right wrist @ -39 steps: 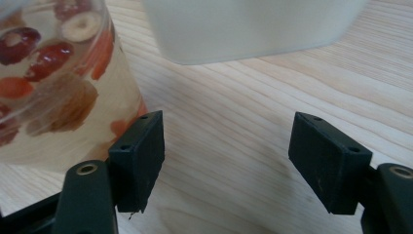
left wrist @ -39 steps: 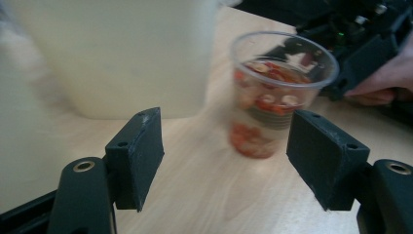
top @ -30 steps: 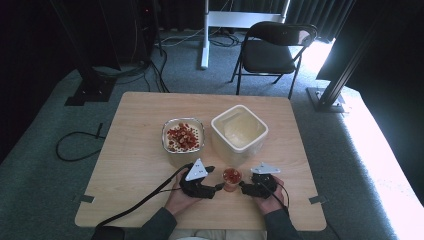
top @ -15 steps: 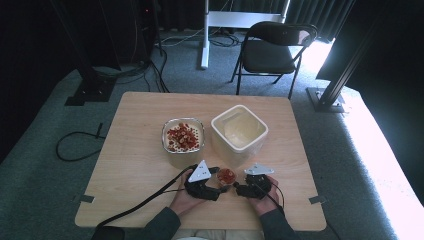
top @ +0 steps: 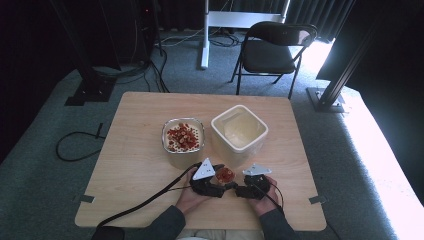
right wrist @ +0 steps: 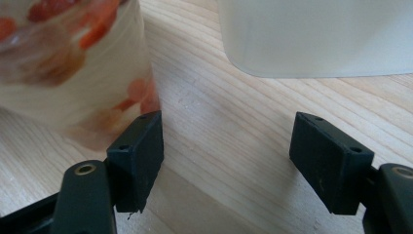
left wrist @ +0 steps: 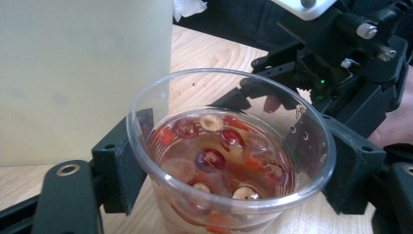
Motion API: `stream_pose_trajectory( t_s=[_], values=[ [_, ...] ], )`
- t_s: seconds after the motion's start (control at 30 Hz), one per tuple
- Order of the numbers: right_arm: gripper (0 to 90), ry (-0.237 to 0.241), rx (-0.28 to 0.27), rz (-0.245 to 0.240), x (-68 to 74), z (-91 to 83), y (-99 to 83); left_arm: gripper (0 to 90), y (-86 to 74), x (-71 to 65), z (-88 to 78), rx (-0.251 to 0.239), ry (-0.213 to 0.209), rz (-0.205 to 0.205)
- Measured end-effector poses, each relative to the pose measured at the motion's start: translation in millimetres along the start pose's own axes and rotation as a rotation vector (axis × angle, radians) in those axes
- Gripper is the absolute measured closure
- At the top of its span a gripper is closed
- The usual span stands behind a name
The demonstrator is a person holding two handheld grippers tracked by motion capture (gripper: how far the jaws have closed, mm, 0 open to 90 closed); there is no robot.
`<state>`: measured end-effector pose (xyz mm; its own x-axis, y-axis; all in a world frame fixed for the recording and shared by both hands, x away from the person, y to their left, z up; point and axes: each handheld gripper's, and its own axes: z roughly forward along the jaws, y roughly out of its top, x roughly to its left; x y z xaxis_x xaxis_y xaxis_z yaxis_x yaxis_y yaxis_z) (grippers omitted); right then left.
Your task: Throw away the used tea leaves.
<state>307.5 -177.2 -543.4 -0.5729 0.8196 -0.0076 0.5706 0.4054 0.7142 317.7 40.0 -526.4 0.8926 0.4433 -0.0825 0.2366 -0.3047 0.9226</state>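
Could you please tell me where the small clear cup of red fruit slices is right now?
In the high view the small clear cup stands near the table's front edge, between the left gripper and right gripper, just before the white square container.

on one wooden table (top: 140,150) three containers are counted: one small clear cup (top: 225,175) of red fruit slices near, one glass bowl (top: 183,140) of red pieces far left, one white tub (top: 239,131) far right. two grippers are counted, and one folding chair (top: 272,50) far beyond.
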Motion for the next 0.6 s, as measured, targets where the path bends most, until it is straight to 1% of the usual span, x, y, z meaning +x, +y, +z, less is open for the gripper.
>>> stream_pose_trajectory(
  t_s=[0.03,0.1,0.23,0.3,0.37,0.6],
  values=[
    [27.7,-0.004,0.001,-0.006,-0.7,-0.6,-0.6,24.9,0.1,0.3,-0.2,0.001,0.002,-0.001],
    [27.7,-0.009,0.002,-0.001,-2.6,-2.2,-1.7,25.3,0.3,0.4,-0.8,0.003,0.004,0.000],
    [27.7,-0.021,-0.003,0.029,-11.5,-6.7,-5.0,25.9,0.8,0.1,-2.6,0.013,0.018,0.007],
    [27.7,-0.030,-0.007,0.044,-16.5,-8.6,-6.5,26.4,1.3,0.6,-3.7,0.019,0.018,0.002],
    [27.6,-0.038,-0.011,0.058,-21.5,-10.2,-7.9,26.7,1.7,0.6,-5.1,0.027,0.025,0.010],
    [27.6,-0.060,-0.017,0.082,-29.9,-12.9,-10.2,27.0,1.0,0.7,-10.8,0.033,0.040,0.011]
  ],
)
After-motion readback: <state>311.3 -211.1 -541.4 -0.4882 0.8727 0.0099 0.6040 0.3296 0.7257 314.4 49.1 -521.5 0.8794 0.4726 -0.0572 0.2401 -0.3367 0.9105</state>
